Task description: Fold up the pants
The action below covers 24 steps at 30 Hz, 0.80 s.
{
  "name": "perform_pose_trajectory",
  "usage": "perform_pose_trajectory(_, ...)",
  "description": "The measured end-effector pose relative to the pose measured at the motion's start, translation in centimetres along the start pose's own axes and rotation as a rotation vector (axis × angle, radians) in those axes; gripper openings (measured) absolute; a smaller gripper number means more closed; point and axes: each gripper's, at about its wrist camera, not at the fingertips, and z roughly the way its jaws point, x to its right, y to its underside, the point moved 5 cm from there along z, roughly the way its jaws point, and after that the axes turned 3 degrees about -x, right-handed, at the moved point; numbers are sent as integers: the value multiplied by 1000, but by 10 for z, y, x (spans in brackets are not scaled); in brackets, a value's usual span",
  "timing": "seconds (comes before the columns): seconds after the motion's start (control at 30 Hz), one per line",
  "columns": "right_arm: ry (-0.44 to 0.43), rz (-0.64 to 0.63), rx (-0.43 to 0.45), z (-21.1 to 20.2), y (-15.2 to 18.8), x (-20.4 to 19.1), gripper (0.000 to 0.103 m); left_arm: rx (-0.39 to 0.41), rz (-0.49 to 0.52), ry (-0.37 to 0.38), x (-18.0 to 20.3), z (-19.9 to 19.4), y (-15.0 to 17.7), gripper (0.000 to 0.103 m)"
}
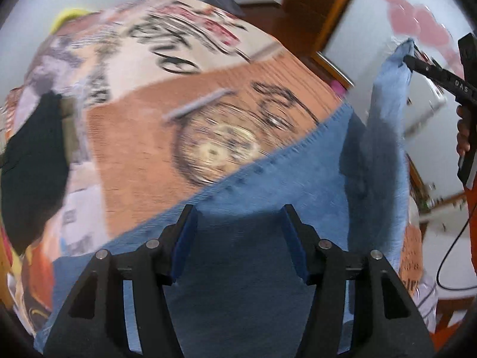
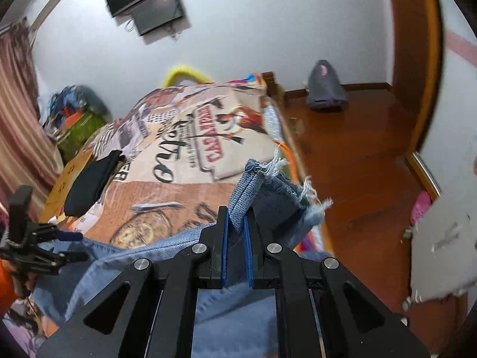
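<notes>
Blue denim pants (image 1: 268, 185) lie on a bed with a printed cover (image 1: 143, 125). My left gripper (image 1: 238, 211) is open just above the flat denim, holding nothing. My right gripper (image 2: 237, 217) is shut on the frayed hem of a pant leg (image 2: 268, 191) and holds it lifted above the bed. In the left wrist view the right gripper (image 1: 410, 58) shows at the upper right with the lifted leg (image 1: 387, 95) hanging from it. In the right wrist view the left gripper (image 2: 71, 246) shows at the far left, over the denim (image 2: 119, 256).
A folded black garment (image 2: 89, 182) lies on the cover's left side, also in the left wrist view (image 1: 29, 161). The bed's right edge drops to a wooden floor (image 2: 357, 161) with a grey bag (image 2: 326, 88). A clothes pile (image 2: 77, 110) stands by the wall.
</notes>
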Motion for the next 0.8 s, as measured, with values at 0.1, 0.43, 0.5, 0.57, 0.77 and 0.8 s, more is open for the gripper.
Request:
perform_pose_trajectory(0.1, 9, 44, -2, -3, 14, 14, 8, -34, 54, 27, 14, 10, 3, 57)
perform_pose_trajectory(0.43, 5, 178, -6, -17, 50, 53, 8, -14, 126, -45, 24, 14, -1, 2)
perform_pose_trajectory(0.5, -6, 182, 6, -19, 45, 54, 8, -15, 131, -49, 24, 13, -1, 2)
perform_pose_trajectory(0.57, -19, 169, 21, -23, 37, 51, 8, -7, 137, -50, 25, 10, -4, 2)
perform_pose_trajectory(0.77, -31, 90, 84, -38, 14, 34, 8, 72, 125, -94, 20, -13, -29, 0)
perform_pose_trajectory(0.8, -32, 81, 91, -39, 11, 31, 8, 86, 116, -88, 19, -17, -34, 0)
